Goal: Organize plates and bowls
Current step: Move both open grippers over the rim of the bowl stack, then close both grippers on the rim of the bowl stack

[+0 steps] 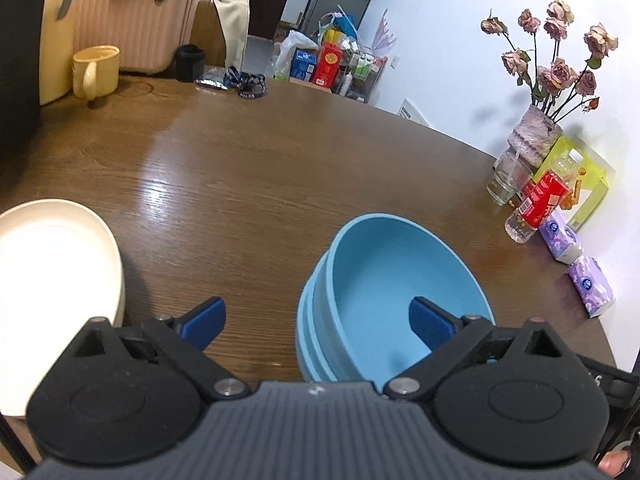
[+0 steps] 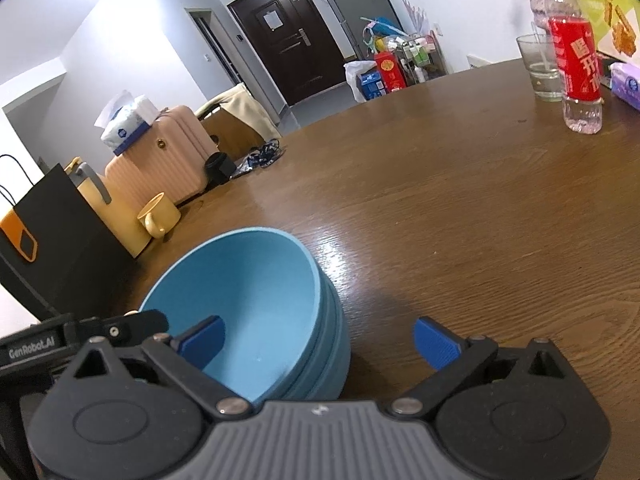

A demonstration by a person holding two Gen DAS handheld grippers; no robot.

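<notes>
A stack of blue bowls [image 1: 384, 280] stands on the brown wooden table [image 1: 248, 168]. My left gripper [image 1: 318, 322] is open, its right finger over the top bowl's inside and its left finger outside the stack. A cream plate [image 1: 52, 280] lies at the left. In the right wrist view the same stack of bowls [image 2: 256, 304] sits under my open right gripper [image 2: 320, 344], whose left finger is over the bowl's inside and whose right finger is outside over the table. Part of the left gripper's body [image 2: 80, 336] shows at the left.
A yellow mug [image 1: 96, 70], a black cup [image 1: 190, 62] and a pink suitcase [image 1: 136, 20] stand at the far side. A vase of dried roses [image 1: 536, 136], a glass [image 1: 508, 178], a red-labelled bottle [image 1: 536, 206] and tissue packs [image 1: 592, 286] line the right edge. A black bag [image 2: 52, 248] stands at the left.
</notes>
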